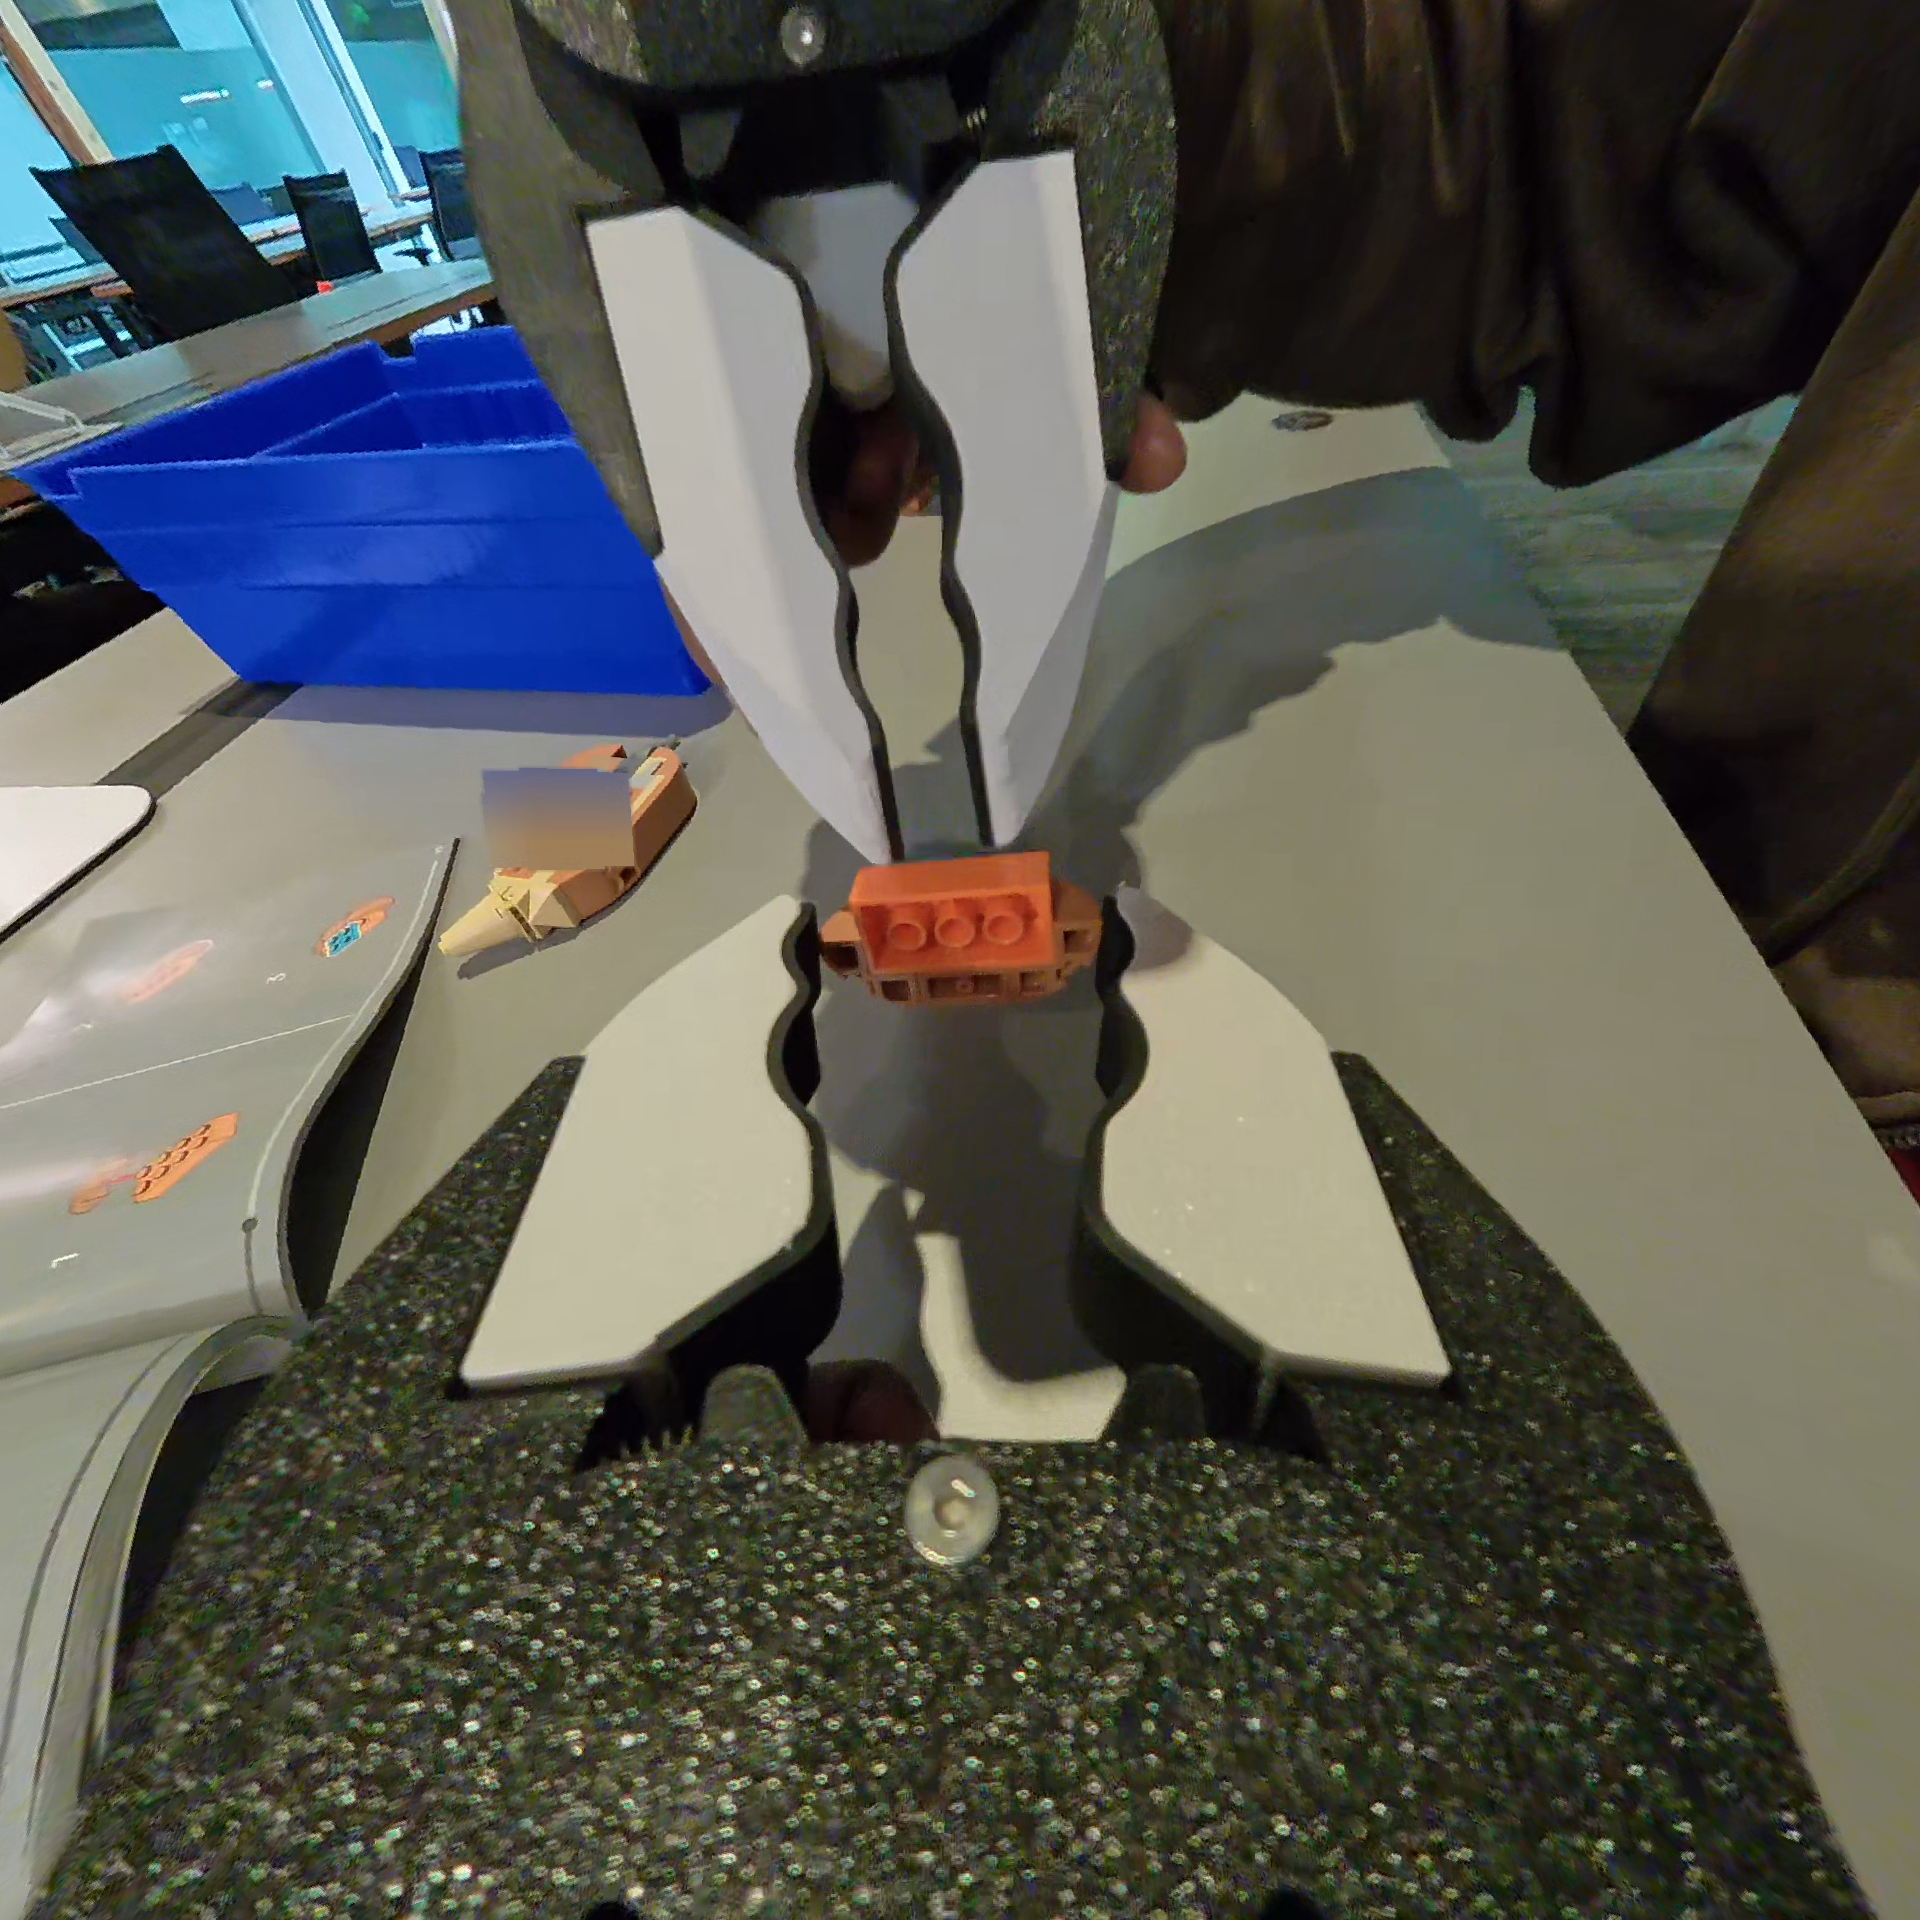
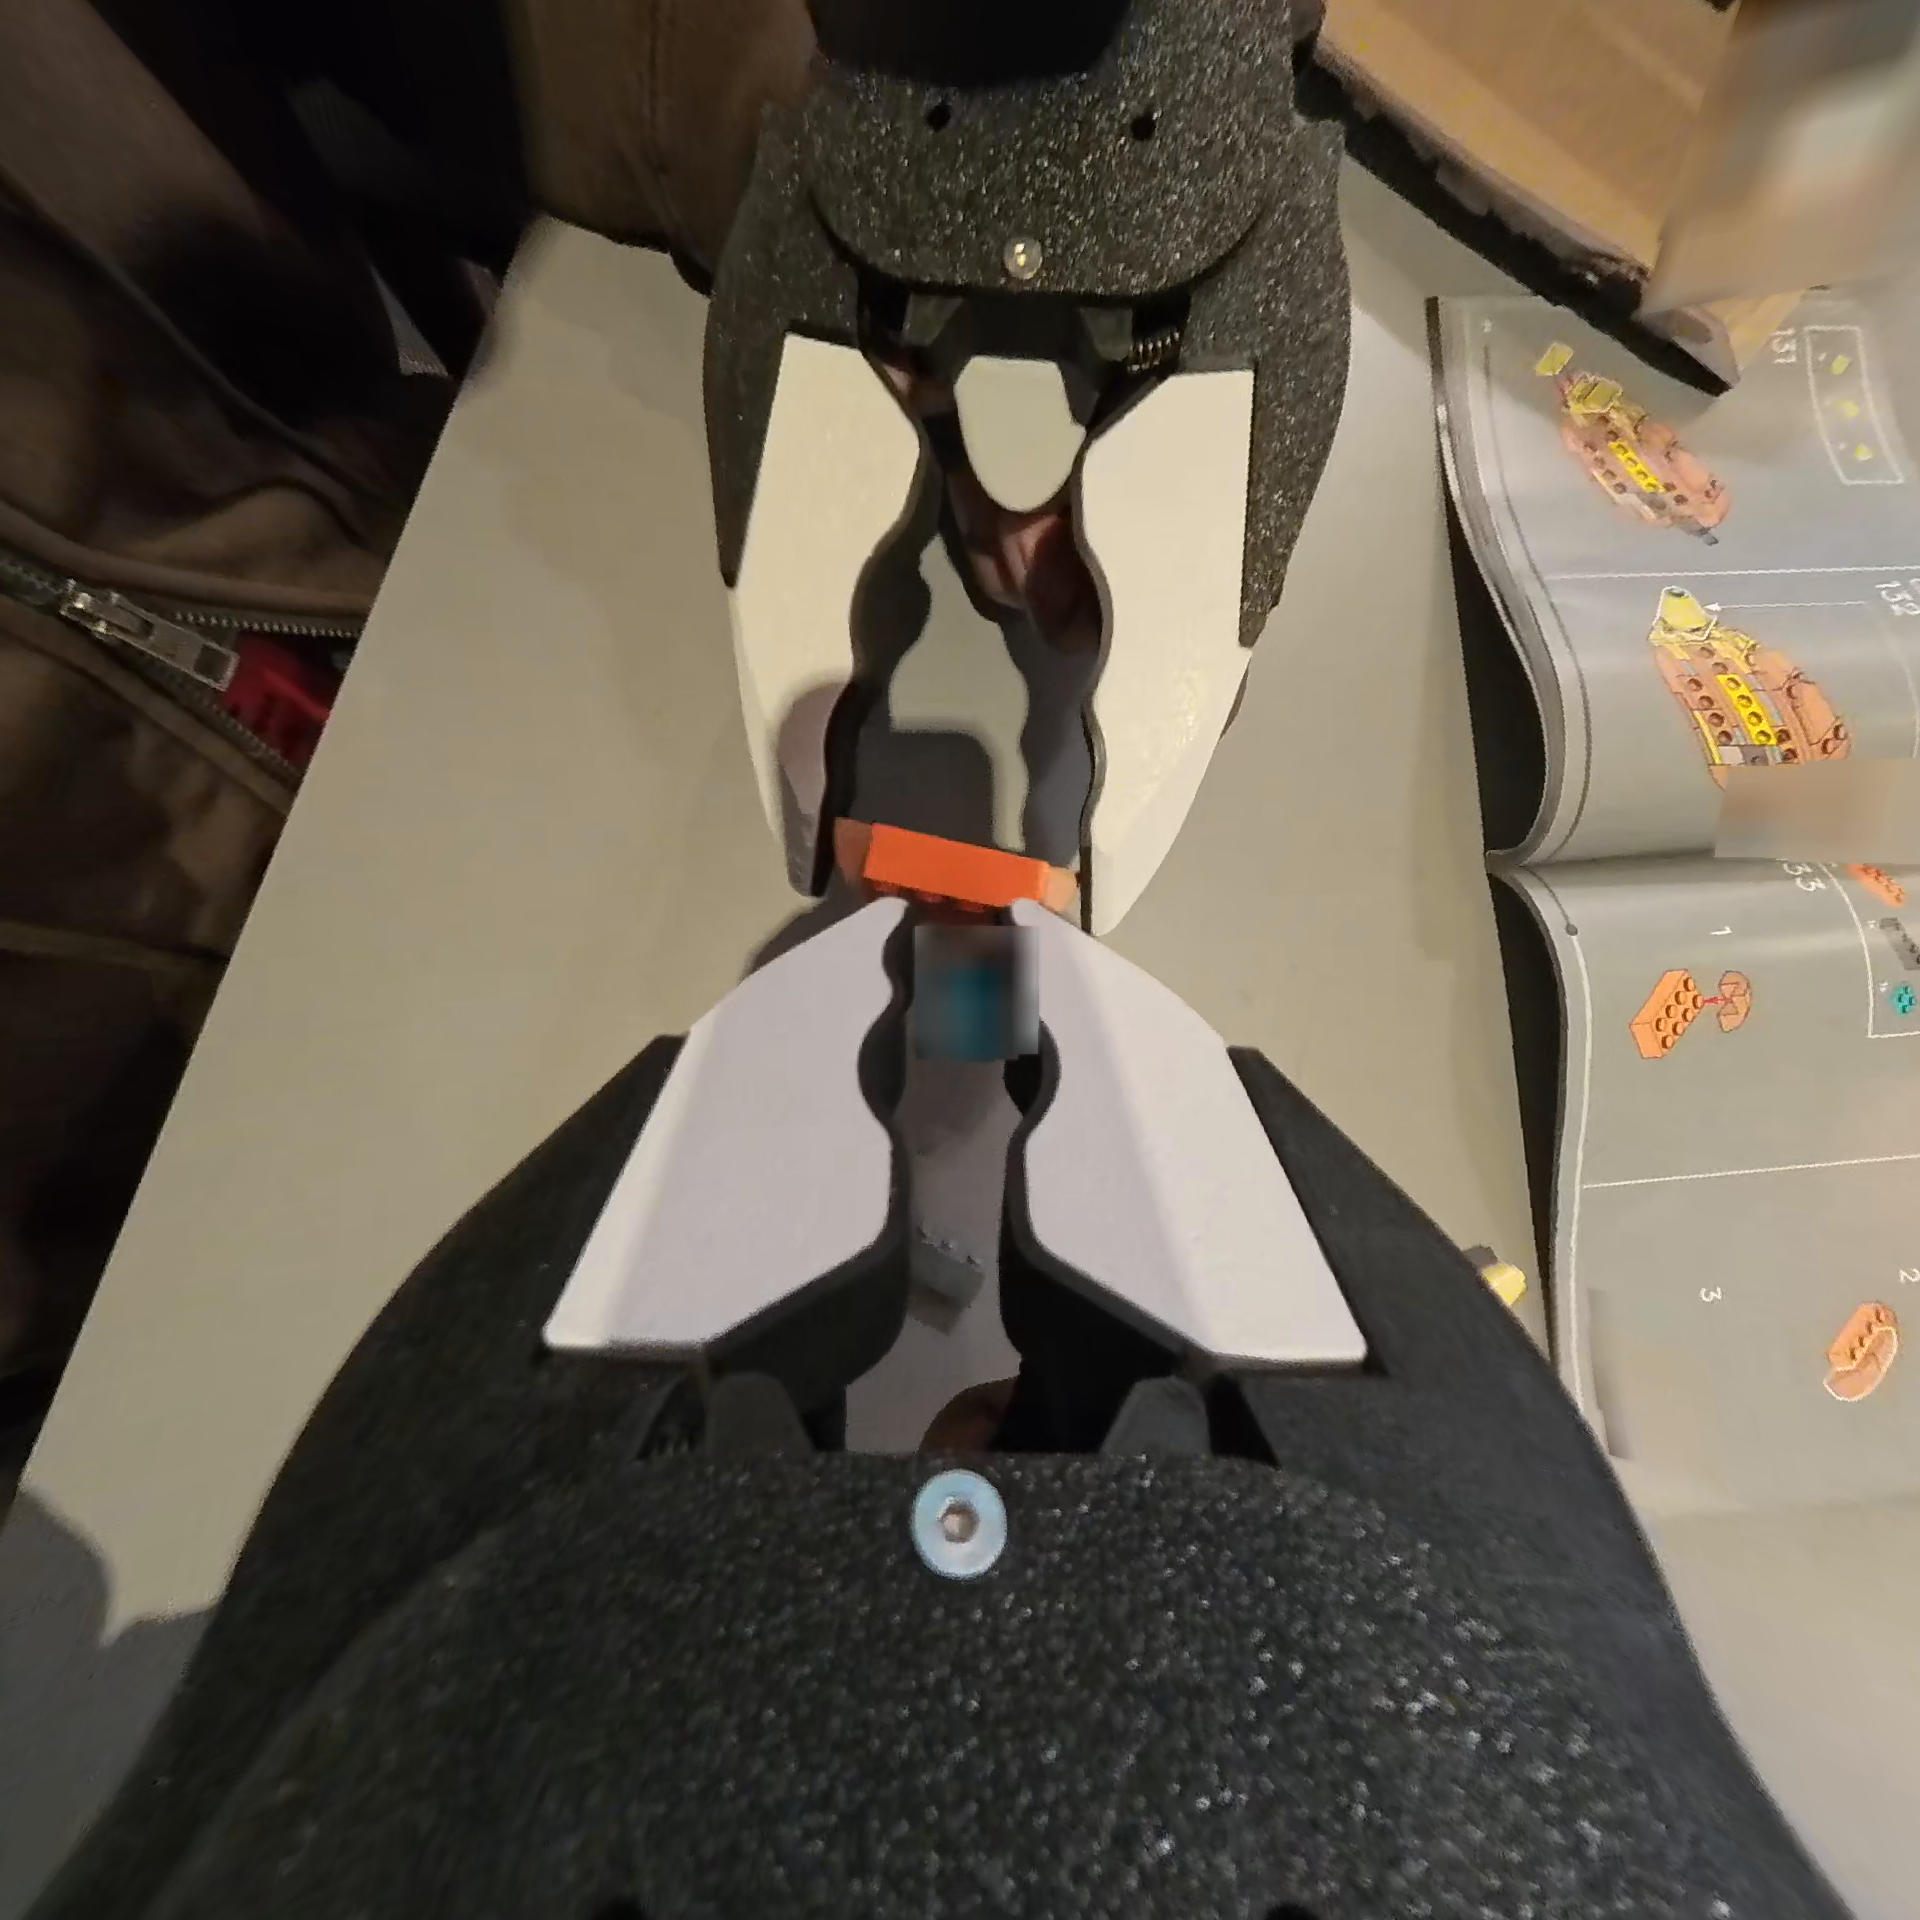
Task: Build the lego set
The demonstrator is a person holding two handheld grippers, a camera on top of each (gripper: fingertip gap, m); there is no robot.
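Note:
A bright orange brick (image 1: 951,920) with three studs facing the left wrist camera sits on a darker orange piece with curved ends (image 1: 961,982). My left gripper (image 1: 958,925) is shut on this assembly, one finger at each curved end, and holds it above the grey table (image 1: 1351,935). My right gripper (image 1: 940,842) comes from the far side, jaws close together, tips on the brick's top rear edge. In the right wrist view the brick (image 2: 956,868) lies just past my right gripper (image 2: 961,914), between the left gripper's fingers (image 2: 800,810). A blurred patch hides the space between the right fingers.
Blue bins (image 1: 364,540) stand at the back left. A partly built tan and orange model (image 1: 582,862) lies beside an open instruction booklet (image 1: 156,1091), also in the right wrist view (image 2: 1714,935). A small grey piece (image 2: 945,1268) and a yellow piece (image 2: 1501,1283) lie on the table. A person's brown jacket (image 2: 156,520) is at the table edge. My two grippers' fingertips are within a few centimetres of each other. The left tips stand about 11 centimeters off the small grey piece (image 2: 945,1268).

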